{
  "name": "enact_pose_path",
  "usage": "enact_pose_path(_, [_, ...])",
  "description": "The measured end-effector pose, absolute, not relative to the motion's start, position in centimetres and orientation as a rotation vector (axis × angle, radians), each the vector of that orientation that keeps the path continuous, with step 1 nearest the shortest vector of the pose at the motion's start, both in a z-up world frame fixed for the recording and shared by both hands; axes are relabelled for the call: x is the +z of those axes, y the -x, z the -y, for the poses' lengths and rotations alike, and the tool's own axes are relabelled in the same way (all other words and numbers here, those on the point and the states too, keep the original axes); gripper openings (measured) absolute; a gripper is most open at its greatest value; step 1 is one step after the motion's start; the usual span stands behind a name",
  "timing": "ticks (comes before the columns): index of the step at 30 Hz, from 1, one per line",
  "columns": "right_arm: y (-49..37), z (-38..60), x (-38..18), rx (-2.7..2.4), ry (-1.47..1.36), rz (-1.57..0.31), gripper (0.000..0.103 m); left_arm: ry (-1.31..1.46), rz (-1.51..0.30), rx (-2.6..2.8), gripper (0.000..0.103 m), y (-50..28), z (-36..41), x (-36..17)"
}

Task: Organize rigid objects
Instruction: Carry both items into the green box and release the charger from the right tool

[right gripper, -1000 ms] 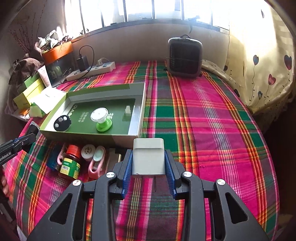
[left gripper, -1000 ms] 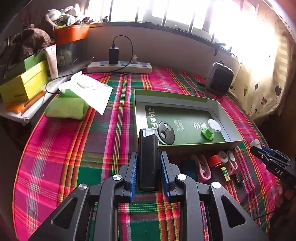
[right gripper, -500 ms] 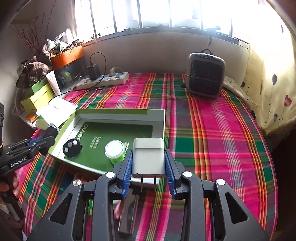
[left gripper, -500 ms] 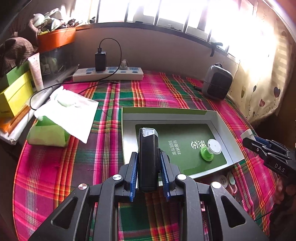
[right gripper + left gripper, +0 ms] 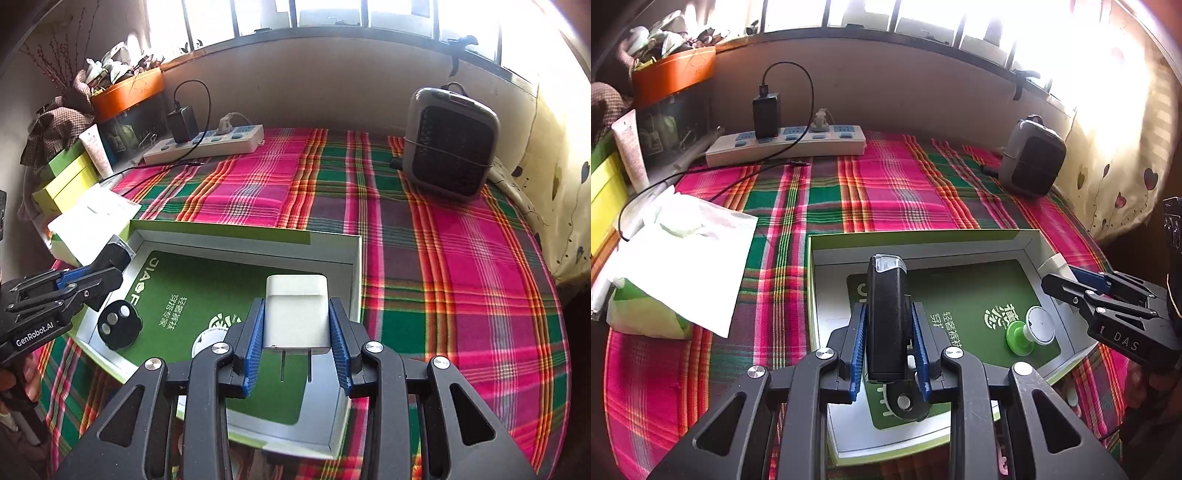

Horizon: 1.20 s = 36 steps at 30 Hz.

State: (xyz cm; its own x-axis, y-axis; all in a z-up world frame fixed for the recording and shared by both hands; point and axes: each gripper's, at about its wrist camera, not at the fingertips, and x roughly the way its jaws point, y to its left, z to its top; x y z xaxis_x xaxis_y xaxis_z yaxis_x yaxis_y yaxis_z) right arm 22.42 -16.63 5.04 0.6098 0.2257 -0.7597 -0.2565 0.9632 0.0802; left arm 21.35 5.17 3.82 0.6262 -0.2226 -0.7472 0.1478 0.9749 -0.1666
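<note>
Both claws loaded above the open green box

The left gripper [image 5: 888,347] clamps a black oblong device [image 5: 886,317] upright over the left side of the box [image 5: 923,240]. A black round disc [image 5: 119,325] lies near the box's left wall, a green-stemmed white cap [image 5: 1030,328] further right. The right gripper [image 5: 297,345] grips a white plug adapter [image 5: 296,314], prongs toward the camera, over the box's right side.

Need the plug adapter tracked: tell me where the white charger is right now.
The white charger is clamped in the right gripper, held above the green box near its right wall.
</note>
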Motion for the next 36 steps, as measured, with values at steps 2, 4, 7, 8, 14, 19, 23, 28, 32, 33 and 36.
enact_pose_path(2, [-22.8, 16.3, 4.9, 0.287, 0.039, -0.874, 0.035, 0.089, -0.874, -0.216, 0.023, -21.8, -5.0, 3.6])
enact_pose_path(4, [-23.2, 15.9, 4.7, 0.293, 0.043, -0.877, 0.034, 0.081, -0.878, -0.216, 0.022, -22.1, -4.7, 3.3])
enact_pose_path(7, [-23.8, 15.4, 4.4, 0.303, 0.054, -0.885, 0.034, 0.064, -0.878, -0.214, 0.022, -22.4, -4.4, 3.0])
enact_pose_path(8, [-24.0, 15.3, 4.3, 0.303, 0.057, -0.887, 0.034, 0.062, -0.879, -0.218, 0.022, -22.5, -4.2, 2.9])
enact_pose_path(14, [-24.8, 14.8, 3.6, 0.304, 0.060, -0.901, 0.035, 0.067, -0.883, -0.226, 0.022, -23.1, -4.1, 2.5])
enact_pose_path(19, [-25.1, 14.8, 3.2, 0.301, 0.061, -0.909, 0.035, 0.069, -0.879, -0.226, 0.022, -23.2, -4.1, 2.5])
enact_pose_path(23, [-25.4, 14.7, 2.7, 0.298, 0.055, -0.923, 0.035, 0.078, -0.889, -0.226, 0.022, -23.4, -4.2, 2.2])
enact_pose_path(28, [-25.5, 14.5, 2.5, 0.294, 0.065, -0.926, 0.035, 0.068, -0.891, -0.226, 0.022, -23.4, -4.1, 2.0])
enact_pose_path(32, [-25.5, 14.4, 2.5, 0.297, 0.067, -0.925, 0.035, 0.068, -0.891, -0.226, 0.023, -23.4, -4.1, 2.0])
enact_pose_path(33, [-25.5, 14.4, 2.5, 0.299, 0.067, -0.926, 0.035, 0.070, -0.891, -0.225, 0.023, -23.4, -4.1, 2.0])
enact_pose_path(36, [-25.5, 14.4, 2.5, 0.299, 0.066, -0.925, 0.035, 0.070, -0.892, -0.224, 0.023, -23.4, -4.1, 2.1])
